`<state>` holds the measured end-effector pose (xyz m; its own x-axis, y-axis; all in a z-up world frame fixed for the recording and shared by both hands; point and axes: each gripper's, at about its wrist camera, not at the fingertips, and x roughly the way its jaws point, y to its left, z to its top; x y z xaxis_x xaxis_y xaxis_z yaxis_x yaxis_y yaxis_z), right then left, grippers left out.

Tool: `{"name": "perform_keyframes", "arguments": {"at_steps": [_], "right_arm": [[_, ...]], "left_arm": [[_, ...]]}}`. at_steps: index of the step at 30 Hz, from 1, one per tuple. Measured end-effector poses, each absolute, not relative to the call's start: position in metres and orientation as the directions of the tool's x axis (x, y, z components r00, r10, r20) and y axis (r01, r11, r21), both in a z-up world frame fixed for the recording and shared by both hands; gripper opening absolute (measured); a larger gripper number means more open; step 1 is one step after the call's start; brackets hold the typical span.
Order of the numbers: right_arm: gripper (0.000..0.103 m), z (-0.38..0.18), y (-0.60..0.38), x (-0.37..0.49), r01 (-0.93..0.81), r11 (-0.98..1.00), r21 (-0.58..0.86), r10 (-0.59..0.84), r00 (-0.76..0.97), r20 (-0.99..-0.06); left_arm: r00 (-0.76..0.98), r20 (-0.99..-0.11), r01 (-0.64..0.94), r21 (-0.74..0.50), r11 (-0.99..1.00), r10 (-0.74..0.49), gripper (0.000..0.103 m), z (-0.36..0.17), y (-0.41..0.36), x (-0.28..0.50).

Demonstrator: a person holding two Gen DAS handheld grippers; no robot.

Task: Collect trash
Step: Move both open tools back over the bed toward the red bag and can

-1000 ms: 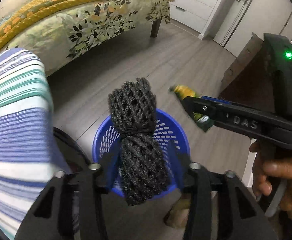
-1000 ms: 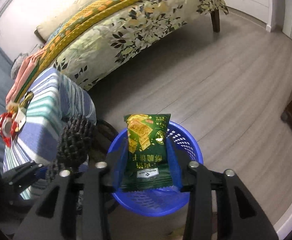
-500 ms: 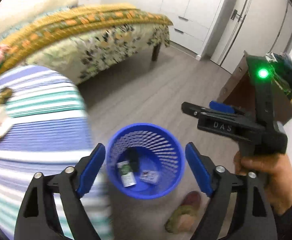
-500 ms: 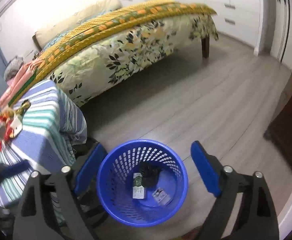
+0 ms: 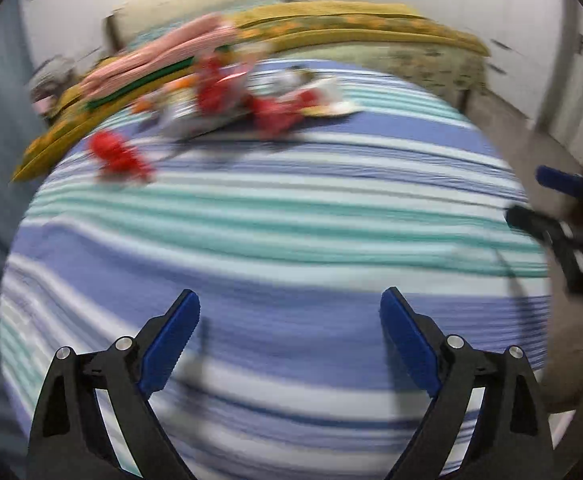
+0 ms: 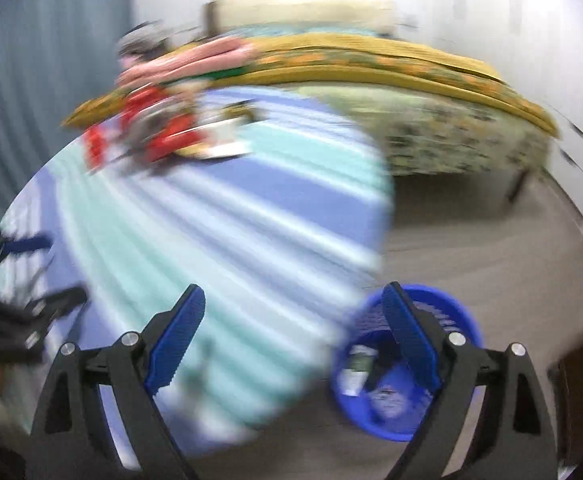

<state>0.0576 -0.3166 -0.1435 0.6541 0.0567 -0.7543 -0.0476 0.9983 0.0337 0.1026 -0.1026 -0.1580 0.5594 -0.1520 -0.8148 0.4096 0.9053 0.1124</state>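
Both the left gripper (image 5: 289, 312) and right gripper (image 6: 293, 308) spread their fingers wide, pinching nothing. Blurred red wrappers (image 5: 227, 96) lie on the striped cloth (image 5: 275, 216) far beyond the left fingertips.

Striped table (image 5: 291, 240), blurred red wrappers (image 5: 227, 92), floor (image 6: 471, 256) w/ blue basket (image 6: 467, 320)

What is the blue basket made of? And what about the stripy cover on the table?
The blue basket looks like shiny moulded plastic: its wall is a grid of small holes, though blur softens it. The stripy cover looks like soft matte cloth: its blue, teal and white stripes ripple and it drapes over the table's edge. The exact fabric cannot be told.
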Motion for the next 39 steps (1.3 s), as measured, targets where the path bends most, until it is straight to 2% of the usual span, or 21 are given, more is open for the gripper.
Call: {"name": "perform_keyframes", "arguments": {"at_steps": [3,7,15,20,26,32,34,37,39], "right_arm": [[0.088,-0.144,-0.272,0.077,-0.126,0.992,-0.011,0.072,0.636,-0.768],[0.088,-0.148,-0.248,0.109,-0.144,0.99,-0.012,0.078,0.603,-0.794],[0.088,-0.161,-0.228,0.144,-0.13,0.991,-0.013,0.066,0.581,-0.811],[0.094,-0.164,-0.234,0.144,-0.108,0.993,0.039,0.094,0.564,-0.82],[0.097,-0.165,-0.234,0.142,-0.107,0.993,0.038,0.092,0.562,-0.822],[0.097,-0.165,-0.234,0.14,-0.109,0.993,0.037,0.093,0.567,-0.819],[0.097,-0.165,-0.234,0.139,-0.109,0.993,0.036,0.092,0.566,-0.819],[0.097,-0.165,-0.235,0.14,-0.109,0.993,0.037,0.093,0.566,-0.819],[0.097,-0.165,-0.235,0.139,-0.109,0.993,0.038,0.093,0.566,-0.819]], "left_arm": [[0.57,-0.815,0.331,0.112,0.937,-0.104,0.092,-0.159,-0.067,0.119],[0.562,-0.823,0.263,0.088,0.961,-0.079,0.092,-0.161,-0.031,0.132],[0.562,-0.824,0.246,0.083,0.966,-0.072,0.096,-0.166,-0.013,0.147],[0.569,-0.82,0.218,0.069,0.973,-0.07,0.096,-0.165,-0.004,0.163],[0.625,-0.774,0.137,-0.014,0.99,-0.097,0.096,-0.141,0.002,0.221],[0.665,-0.747,-0.019,-0.051,0.999,-0.025,0.096,-0.136,0.002,0.289],[0.643,-0.765,-0.048,-0.043,0.998,-0.002,0.093,-0.144,-0.002,0.308],[0.6,-0.8,-0.056,-0.023,0.998,0.015,0.083,-0.158,-0.008,0.324],[0.584,-0.811,-0.062,-0.019,0.998,0.021,0.071,-0.164,-0.009,0.326]]}}
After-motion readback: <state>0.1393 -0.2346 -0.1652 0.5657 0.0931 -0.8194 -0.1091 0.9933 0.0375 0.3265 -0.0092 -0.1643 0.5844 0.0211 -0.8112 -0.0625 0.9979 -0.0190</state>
